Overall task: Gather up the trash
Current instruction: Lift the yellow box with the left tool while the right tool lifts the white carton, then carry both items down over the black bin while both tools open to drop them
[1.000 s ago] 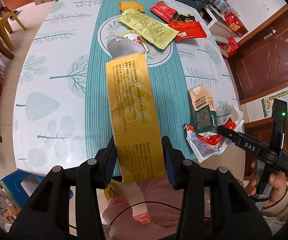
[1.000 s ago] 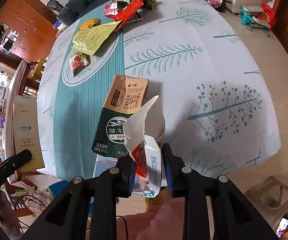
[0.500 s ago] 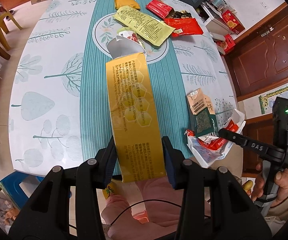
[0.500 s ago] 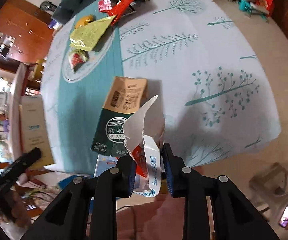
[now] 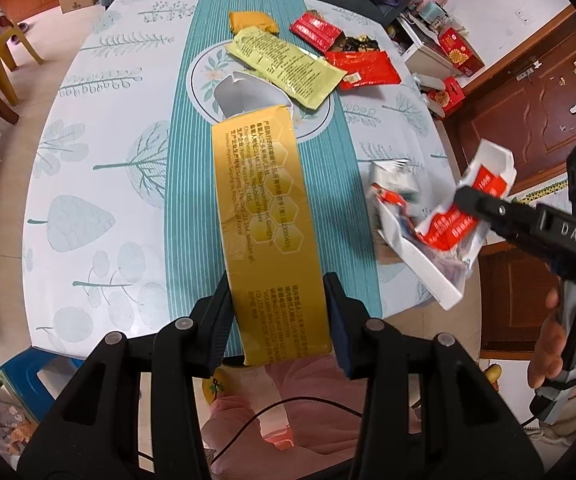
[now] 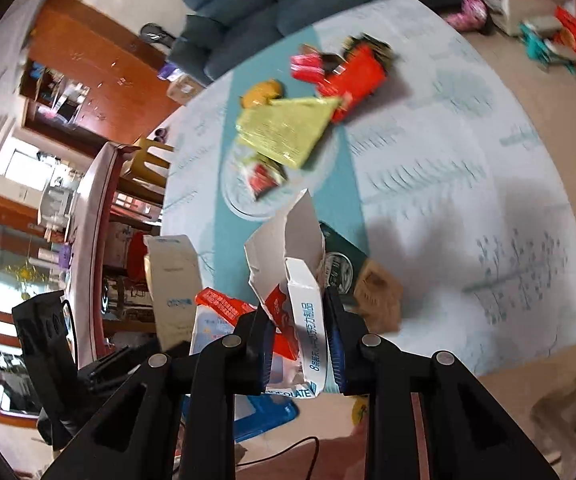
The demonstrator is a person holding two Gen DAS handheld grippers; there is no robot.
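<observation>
Black grippers, blue-padded fingers, silver screws

A long gold carton with dark print juts from my left fingers, its torn white top flap over the table's round motif. In my right fingers, a torn white chocolate box with red panels hangs clear of the tabletop, flaps splayed open. On the cloth lie a yellow-green printed packet, an orange pouch just beyond it, and red wrappers beside them. A green-and-tan pouch lies flat near the table's edge, under the white box.
</observation>
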